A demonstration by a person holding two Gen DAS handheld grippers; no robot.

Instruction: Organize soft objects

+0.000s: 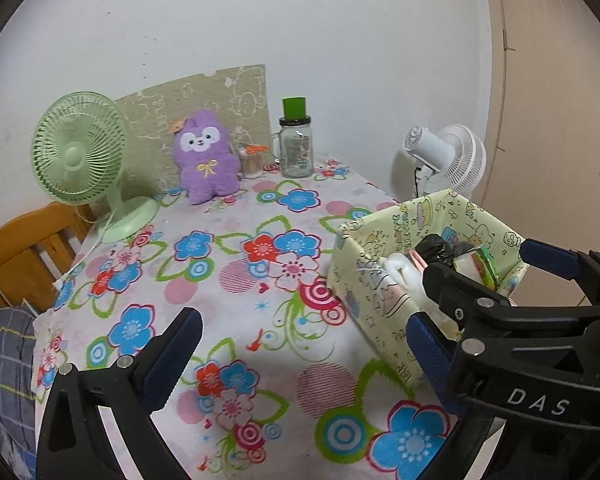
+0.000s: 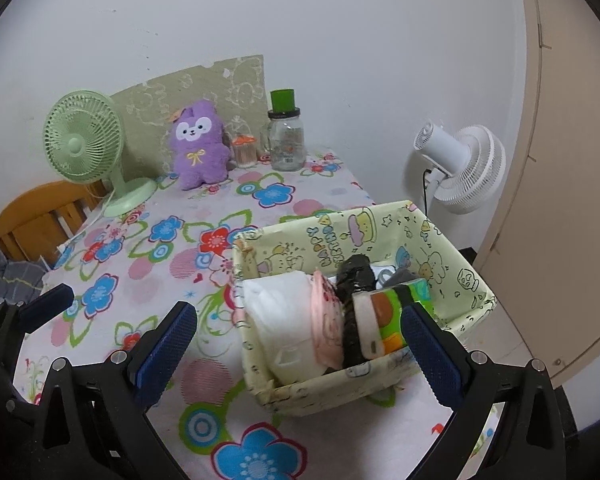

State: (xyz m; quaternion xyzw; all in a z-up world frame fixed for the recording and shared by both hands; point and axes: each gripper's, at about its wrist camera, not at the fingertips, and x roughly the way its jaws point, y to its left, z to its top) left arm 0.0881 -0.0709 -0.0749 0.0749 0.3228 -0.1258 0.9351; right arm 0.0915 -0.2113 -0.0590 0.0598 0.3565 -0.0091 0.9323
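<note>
Pale-yellow fabric basket (image 2: pixel 440 240) w/ cartoon print sits at table's right edge, on floral tablecloth (image 1: pixel 228 280). Printed lettering on inner wall, too warped to read. Inside, packed side by side: white roll (image 2: pixel 280 320), pink cloth (image 2: pixel 326 328), black bundle (image 2: pixel 354 280), green/orange pack (image 2: pixel 392 312). Purple plush (image 1: pixel 205 156) upright at back, betw green fan (image 1: pixel 80 152) & glass jar (image 1: pixel 296 152). Right gripper (image 2: pixel 300 340) wide open, empty, over basket; "DAS" on its body seen from left cam. Left gripper (image 1: pixel 304 344) wide open, empty, above cloth.

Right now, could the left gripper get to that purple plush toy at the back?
Probably yes. The left gripper is open, and only bare tablecloth lies between it and the purple plush.
</note>
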